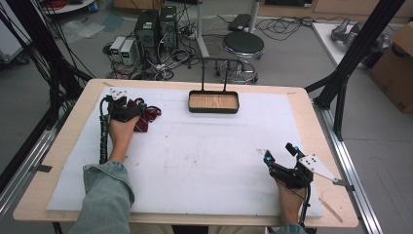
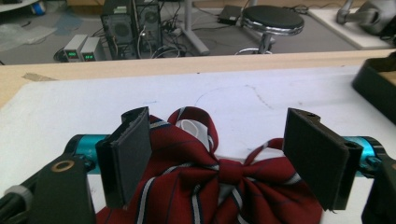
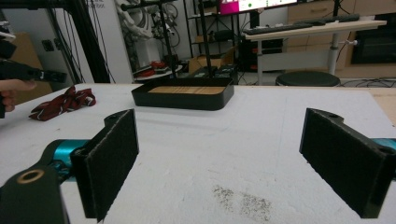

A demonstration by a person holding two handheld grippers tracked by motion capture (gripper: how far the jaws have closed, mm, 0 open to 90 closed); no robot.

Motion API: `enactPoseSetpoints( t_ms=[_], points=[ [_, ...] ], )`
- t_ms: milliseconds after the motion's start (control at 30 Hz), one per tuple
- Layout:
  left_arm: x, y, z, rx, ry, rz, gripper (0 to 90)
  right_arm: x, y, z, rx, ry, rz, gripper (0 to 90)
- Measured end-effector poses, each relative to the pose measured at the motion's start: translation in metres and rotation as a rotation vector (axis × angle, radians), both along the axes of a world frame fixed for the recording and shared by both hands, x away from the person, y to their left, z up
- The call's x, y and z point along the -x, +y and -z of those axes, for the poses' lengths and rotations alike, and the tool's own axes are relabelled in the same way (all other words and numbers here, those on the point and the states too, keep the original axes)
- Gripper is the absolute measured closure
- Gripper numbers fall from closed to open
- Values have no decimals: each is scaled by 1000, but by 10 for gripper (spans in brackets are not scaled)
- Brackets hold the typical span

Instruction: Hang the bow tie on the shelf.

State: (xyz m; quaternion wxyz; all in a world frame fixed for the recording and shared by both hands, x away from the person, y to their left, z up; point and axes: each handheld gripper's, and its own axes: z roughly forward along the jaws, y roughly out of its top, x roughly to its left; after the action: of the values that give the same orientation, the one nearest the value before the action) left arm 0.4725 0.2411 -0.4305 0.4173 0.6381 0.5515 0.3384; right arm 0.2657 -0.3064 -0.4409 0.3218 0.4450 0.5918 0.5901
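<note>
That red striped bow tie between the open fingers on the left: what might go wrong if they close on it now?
The bow tie is soft, loose cloth, so the left gripper may pinch only a fold and let the rest sag. Its strap loop trails behind and could drag or snag on the way to the black tray.

Grey floor with a black stool, computer towers and cables.

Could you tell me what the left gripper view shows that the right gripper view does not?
Left gripper view: the bow tie close up between open jaws, its knot and grey stripes plain, plus computer towers on the floor. Right gripper view: the whole tray with its wooden bottom, bare white mat between open jaws, a desk. Both: bow tie, tray, mat, stool.
</note>
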Motion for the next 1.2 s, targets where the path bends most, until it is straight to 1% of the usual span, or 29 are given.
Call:
enactPoseSetpoints(
  t_ms=[33,100,133,200,233,300,333,367,400,433,467,500,533,567,600,633,667,700,833,900,933,967,1000,1033,1067,1100,1200],
  points=[
    [0,0,0,0,0,0,269,0,0,0,-1,2,-1,108],
    [-5,0,4,-3,18,-14,276,0,0,0,-1,4,-1,108],
    [-7,0,6,-6,34,-18,276,0,0,0,-1,4,-1,108],
    [-13,-1,12,-38,77,-18,277,0,0,0,5,5,-2,108],
    [-13,-1,12,-38,77,-18,277,-1,0,0,6,5,0,108],
    [-16,-1,14,-45,94,-24,301,-1,0,0,7,5,0,108],
    [-17,-1,15,-35,99,-22,327,-1,0,0,7,6,1,108],
    [-17,0,16,-32,103,-13,327,-1,0,0,7,6,1,108],
    [-18,0,17,-36,110,-8,413,-1,0,0,7,5,0,108],
    [-18,0,18,-35,122,-6,413,-1,0,0,7,5,0,108],
    [-18,0,18,-35,130,7,445,-1,0,0,8,6,-1,108],
    [-18,-1,18,-33,135,14,522,-1,1,0,8,8,-1,108],
    [-18,-2,17,-33,145,18,629,-1,1,0,8,11,-3,108],
    [-18,-2,17,-23,148,24,629,-1,1,0,8,11,-3,108],
    [-17,-3,15,-21,151,29,682,-1,1,0,8,11,-2,108],
    [-15,-4,12,-33,143,35,789,-1,1,0,7,10,-2,108],
    [-14,-5,10,-36,138,44,789,-1,1,0,7,10,-2,108],
    [-12,-5,5,-34,119,71,835,-1,1,0,7,8,-1,108],
    [-6,-7,-12,-51,80,130,860,-1,1,0,8,4,-1,108],
    [-3,-8,-22,-50,64,158,862,-1,1,0,4,10,-1,108],
    [-2,-8,-28,-49,49,175,864,-1,1,0,4,9,-1,108],
    [0,-9,-34,-44,33,199,864,-1,1,0,4,9,-1,108],
    [3,-12,-47,-43,0,249,864,-1,1,0,8,4,-1,108],
    [3,-12,-47,-43,0,249,864,-1,1,0,7,6,0,108],
    [7,-18,-62,-49,-40,304,864,-1,0,0,5,6,0,108],
    [7,-18,-62,-49,-40,304,864,-1,0,0,5,6,0,108],
    [11,-28,-81,-59,-85,379,865,-1,0,0,4,7,-1,108]
  ],
)
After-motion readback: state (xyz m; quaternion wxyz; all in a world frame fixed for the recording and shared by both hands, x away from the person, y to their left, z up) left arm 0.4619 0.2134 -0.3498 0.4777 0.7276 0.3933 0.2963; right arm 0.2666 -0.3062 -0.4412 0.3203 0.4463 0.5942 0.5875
